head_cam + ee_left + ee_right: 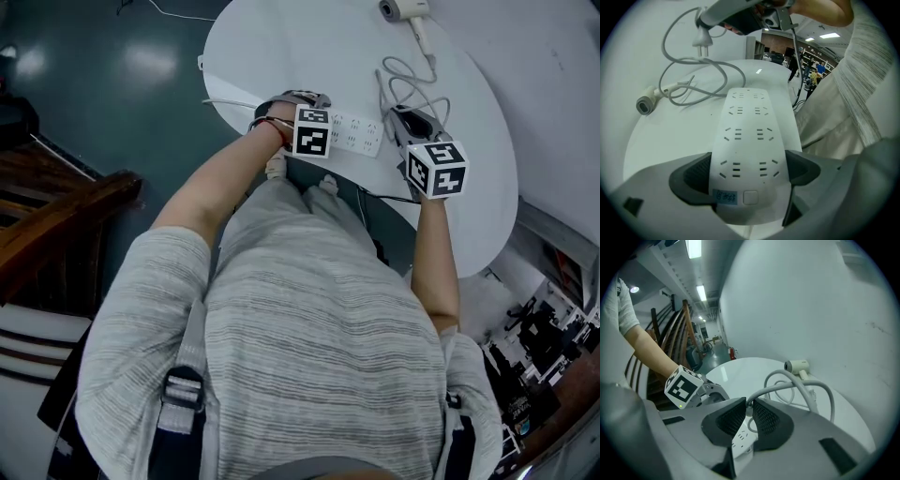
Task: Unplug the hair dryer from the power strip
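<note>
Round white worktop point(281, 37) against a pale wall, dark floor beside it. Your left gripper point(747, 171) has its jaws clamped on the near end of the power strip point(746, 122), which lies flat and runs straight out ahead of them. Your right gripper point(750, 416) has its jaws closed tight on the plug point(702, 40), held above the strip and apart from it, and the cord point(797, 385) loops forward from those jaws to the hair dryer point(797, 365) lying well beyond them.
</note>
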A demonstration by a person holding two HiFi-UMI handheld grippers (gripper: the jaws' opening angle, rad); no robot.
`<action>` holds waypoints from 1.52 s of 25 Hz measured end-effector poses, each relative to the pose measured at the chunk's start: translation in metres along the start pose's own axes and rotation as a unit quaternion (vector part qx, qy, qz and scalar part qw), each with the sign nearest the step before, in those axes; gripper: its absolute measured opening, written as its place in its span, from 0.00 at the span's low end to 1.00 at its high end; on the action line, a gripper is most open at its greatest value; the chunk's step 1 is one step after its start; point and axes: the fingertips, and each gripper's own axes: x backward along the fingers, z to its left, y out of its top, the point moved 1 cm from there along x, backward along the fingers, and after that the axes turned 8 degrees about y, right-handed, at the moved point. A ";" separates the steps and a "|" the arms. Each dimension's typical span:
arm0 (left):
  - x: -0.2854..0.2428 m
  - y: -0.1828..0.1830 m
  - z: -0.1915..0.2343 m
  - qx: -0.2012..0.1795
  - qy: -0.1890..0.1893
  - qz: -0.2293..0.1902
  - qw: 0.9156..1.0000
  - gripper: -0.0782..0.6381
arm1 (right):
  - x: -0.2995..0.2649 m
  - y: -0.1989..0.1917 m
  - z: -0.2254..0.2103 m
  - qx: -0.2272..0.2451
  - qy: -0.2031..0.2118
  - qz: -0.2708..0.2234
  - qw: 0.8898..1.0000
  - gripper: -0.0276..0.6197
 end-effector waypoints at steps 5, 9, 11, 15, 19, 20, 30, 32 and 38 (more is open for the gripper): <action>0.001 0.001 0.001 0.000 0.003 -0.003 1.000 0.76 | -0.019 -0.019 -0.003 -0.022 0.004 0.001 1.000 0.13; 0.001 0.000 -0.001 0.000 0.004 -0.005 1.000 0.76 | -0.038 -0.023 0.000 -0.028 0.009 0.000 1.000 0.13; 0.001 0.000 -0.001 0.000 0.003 -0.004 1.000 0.76 | -0.049 -0.023 0.003 -0.019 0.011 0.005 1.000 0.13; 0.001 0.000 -0.001 0.000 0.002 -0.002 1.000 0.76 | -0.073 -0.031 0.010 0.018 0.014 0.040 0.999 0.13; 0.001 0.000 -0.001 0.001 0.002 -0.002 1.000 0.76 | -0.092 -0.047 0.020 0.056 0.016 0.080 0.995 0.13; 0.001 0.000 -0.001 0.001 0.002 -0.002 1.000 0.76 | -0.094 -0.049 0.022 0.061 0.014 0.086 0.994 0.13; 0.000 -0.001 -0.001 0.000 0.002 -0.002 1.000 0.76 | -0.097 -0.061 0.024 0.040 0.010 0.102 0.994 0.22; 0.001 -0.001 -0.001 0.000 0.002 -0.003 1.000 0.76 | -0.090 -0.058 0.025 0.021 0.009 0.089 0.996 0.23; 0.000 -0.002 -0.001 0.000 0.001 -0.001 1.000 0.76 | -0.044 -0.048 0.031 -0.035 0.005 0.021 0.999 0.25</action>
